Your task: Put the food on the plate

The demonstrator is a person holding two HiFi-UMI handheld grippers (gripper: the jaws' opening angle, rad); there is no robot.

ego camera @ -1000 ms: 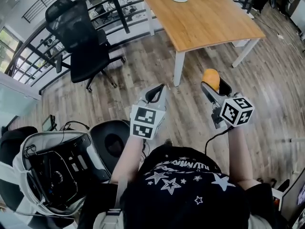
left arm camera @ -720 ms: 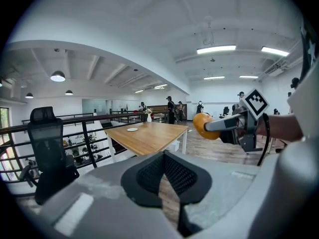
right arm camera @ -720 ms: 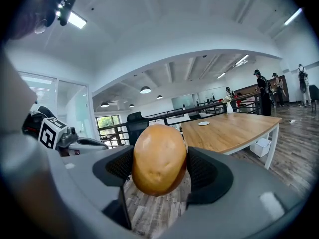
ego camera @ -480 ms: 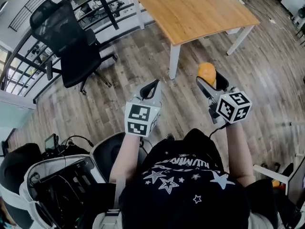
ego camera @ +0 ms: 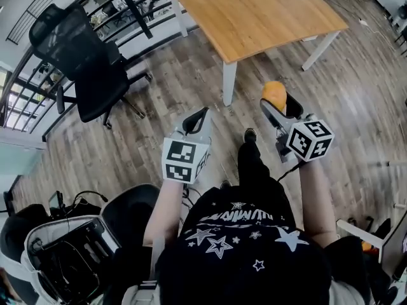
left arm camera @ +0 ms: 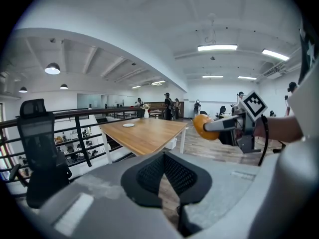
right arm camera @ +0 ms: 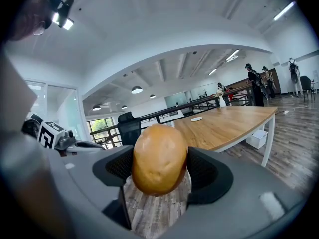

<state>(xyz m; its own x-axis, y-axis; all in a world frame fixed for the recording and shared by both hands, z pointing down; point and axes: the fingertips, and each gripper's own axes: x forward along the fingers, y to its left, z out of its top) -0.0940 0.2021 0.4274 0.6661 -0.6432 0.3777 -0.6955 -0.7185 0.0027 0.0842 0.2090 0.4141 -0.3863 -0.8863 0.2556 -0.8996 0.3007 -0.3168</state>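
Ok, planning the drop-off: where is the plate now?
The white plate lies on the wooden table's far end, towards the railing side; it shows left of centre in the left gripper view.

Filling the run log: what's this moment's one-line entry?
right tool: shut on orange-brown food | left tool: shut, empty | plate: on wooden table, food not yet there

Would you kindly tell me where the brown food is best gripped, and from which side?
Around its middle, coming from the side with the pads on its two flanks, much as the right gripper holds the food now. It is egg-shaped, with its long axis crosswise to the jaws, so the flanks offer broad faces, and the ends bulging past the pads should help stop it slipping.
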